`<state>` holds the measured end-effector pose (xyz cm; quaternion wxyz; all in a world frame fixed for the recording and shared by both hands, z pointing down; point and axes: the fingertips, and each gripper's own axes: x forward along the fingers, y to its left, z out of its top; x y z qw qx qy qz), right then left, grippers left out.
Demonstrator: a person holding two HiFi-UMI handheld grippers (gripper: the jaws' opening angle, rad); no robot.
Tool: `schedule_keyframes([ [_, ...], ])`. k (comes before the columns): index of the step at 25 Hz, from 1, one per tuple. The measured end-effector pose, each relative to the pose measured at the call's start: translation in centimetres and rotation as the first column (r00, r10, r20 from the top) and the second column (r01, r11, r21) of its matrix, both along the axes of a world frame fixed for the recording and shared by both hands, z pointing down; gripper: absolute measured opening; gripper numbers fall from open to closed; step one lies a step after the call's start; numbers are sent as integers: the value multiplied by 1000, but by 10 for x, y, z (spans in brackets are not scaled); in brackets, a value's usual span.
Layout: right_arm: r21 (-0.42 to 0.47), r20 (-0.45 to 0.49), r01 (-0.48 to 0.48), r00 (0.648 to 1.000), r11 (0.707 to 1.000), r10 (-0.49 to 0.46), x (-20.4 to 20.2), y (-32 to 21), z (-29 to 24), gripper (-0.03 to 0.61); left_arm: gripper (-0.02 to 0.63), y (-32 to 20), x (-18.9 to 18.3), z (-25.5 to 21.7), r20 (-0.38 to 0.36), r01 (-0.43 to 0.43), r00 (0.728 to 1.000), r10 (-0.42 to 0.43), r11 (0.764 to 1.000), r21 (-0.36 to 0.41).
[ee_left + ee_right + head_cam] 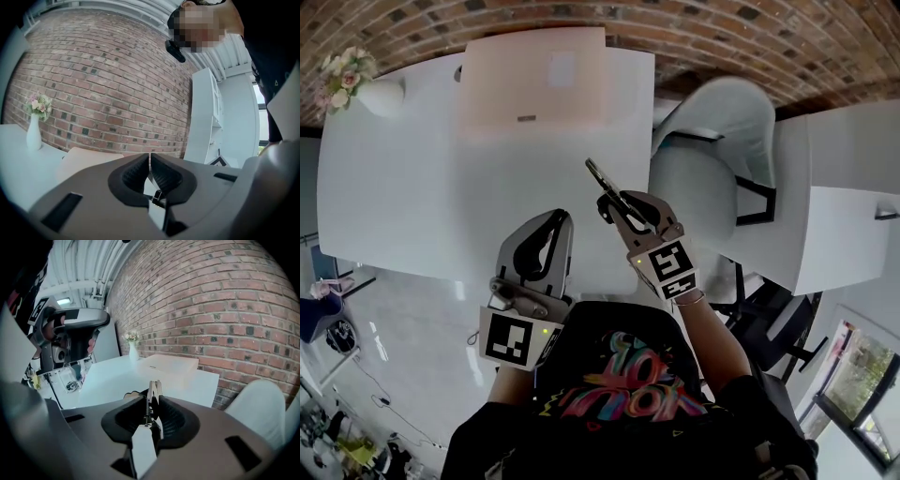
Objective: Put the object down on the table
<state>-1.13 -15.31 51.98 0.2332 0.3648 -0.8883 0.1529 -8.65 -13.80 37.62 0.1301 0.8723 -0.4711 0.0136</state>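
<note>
My right gripper [623,211] is shut on a pair of small metal pliers [602,178]. It holds them in the air above the near right part of the white table [412,187]. In the right gripper view the pliers [153,389] stand on edge between the pads, their closed nose sticking out past the jaws and a spring showing lower down. My left gripper [561,221] hovers over the table's near edge, left of the right one. Its jaws [150,160] are shut with nothing between them. It also shows at the left of the right gripper view, raised [75,329].
A flat pale box [534,80] lies at the far side of the table by the brick wall. A white vase with flowers [370,94] stands at the far left corner. A white chair [712,159] sits to the right of the table, and a second white desk [839,187] stands beyond it.
</note>
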Motion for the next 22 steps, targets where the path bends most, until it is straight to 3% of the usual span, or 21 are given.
schedule_keyframes([
  [22, 6, -103, 112, 988, 994, -111, -30, 16, 54, 107, 32, 12, -6, 26, 2, 48, 999, -48, 998, -40],
])
